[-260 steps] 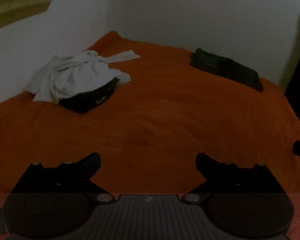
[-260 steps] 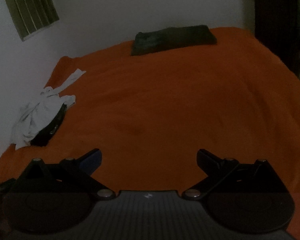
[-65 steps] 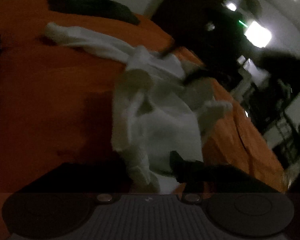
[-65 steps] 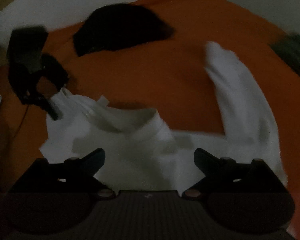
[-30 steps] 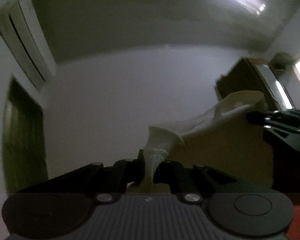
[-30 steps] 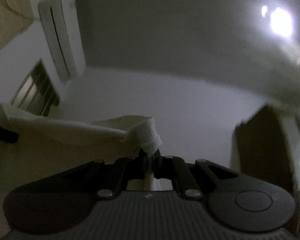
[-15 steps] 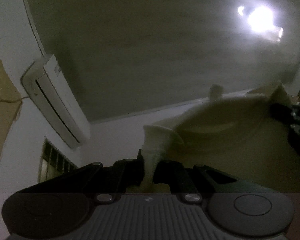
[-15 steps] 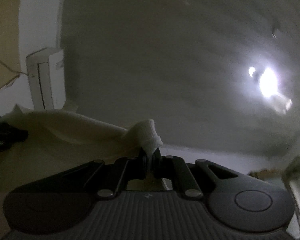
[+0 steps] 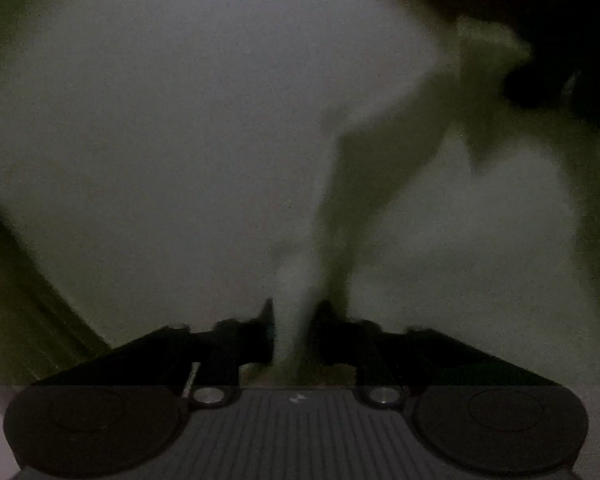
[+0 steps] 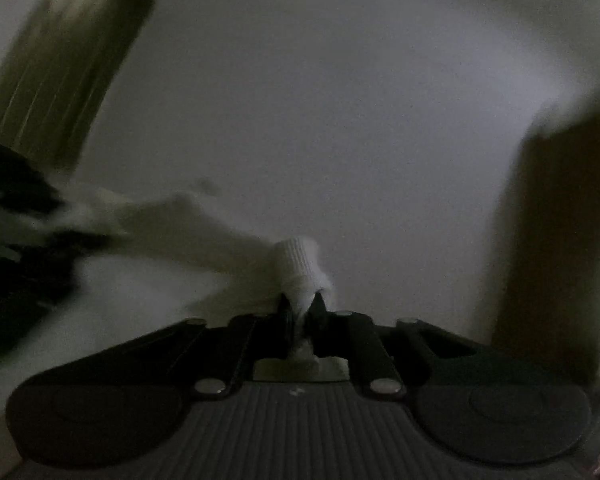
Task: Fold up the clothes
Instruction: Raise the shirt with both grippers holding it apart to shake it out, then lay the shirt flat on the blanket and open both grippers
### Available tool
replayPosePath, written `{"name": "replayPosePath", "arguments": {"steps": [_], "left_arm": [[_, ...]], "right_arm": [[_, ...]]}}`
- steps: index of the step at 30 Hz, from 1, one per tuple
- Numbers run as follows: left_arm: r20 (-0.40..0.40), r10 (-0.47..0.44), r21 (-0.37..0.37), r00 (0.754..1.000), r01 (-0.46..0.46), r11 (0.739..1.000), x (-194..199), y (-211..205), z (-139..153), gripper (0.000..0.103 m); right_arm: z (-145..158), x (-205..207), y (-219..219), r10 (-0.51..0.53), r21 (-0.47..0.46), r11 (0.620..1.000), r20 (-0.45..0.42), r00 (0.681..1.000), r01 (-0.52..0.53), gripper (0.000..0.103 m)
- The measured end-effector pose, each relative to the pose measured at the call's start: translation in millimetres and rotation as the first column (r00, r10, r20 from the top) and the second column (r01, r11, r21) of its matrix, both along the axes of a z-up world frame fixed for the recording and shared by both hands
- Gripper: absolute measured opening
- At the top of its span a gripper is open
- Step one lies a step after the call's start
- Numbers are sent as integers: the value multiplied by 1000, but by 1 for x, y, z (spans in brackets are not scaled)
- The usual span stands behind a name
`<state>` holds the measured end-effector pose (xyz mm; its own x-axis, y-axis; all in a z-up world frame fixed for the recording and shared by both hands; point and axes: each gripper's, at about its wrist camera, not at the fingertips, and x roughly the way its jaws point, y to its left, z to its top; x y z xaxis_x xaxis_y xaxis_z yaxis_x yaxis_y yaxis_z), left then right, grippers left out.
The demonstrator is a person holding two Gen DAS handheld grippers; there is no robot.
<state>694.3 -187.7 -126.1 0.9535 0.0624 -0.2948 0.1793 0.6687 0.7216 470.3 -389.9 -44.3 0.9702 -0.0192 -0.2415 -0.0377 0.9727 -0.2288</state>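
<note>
Both views dim, grainy, greenish cast. Heavy motion blur, worst in left wrist view. Fisheye vignette darkens corners. Small glare at right wrist view's right edge.

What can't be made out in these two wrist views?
Left wrist view: the white garment is smeared by motion blur. Cloth sits in the left claw, whose jaws have just been opening, but pad contact is unreadable.
Right wrist view: that claw, at the left edge, is dark, blurred and cropped.
</note>
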Motion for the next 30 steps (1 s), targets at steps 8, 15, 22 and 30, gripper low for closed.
{"name": "replayPosePath", "arguments": {"steps": [8,15,22,30], "left_arm": [[-604,-77,-460,793,-269,846,-18,173,-151,50],[-734,-261,-591,627,-402,699,-52,206,-197,60],[-681,-337,-690,650,-416,592,-38,156,-213,5],[-639,17,-460,769,-400,793,-5,165,-122,3]], "right_arm": [[-174,-23,-133,69,131,991,-539,840,3,56],[-230,-99,-213,170,239,971,-699,695,3,56],[-228,-106,-187,116,187,982,-634,765,6,13],[-158,-73,-205,-432,-354,872,-229,872,339,13]]}}
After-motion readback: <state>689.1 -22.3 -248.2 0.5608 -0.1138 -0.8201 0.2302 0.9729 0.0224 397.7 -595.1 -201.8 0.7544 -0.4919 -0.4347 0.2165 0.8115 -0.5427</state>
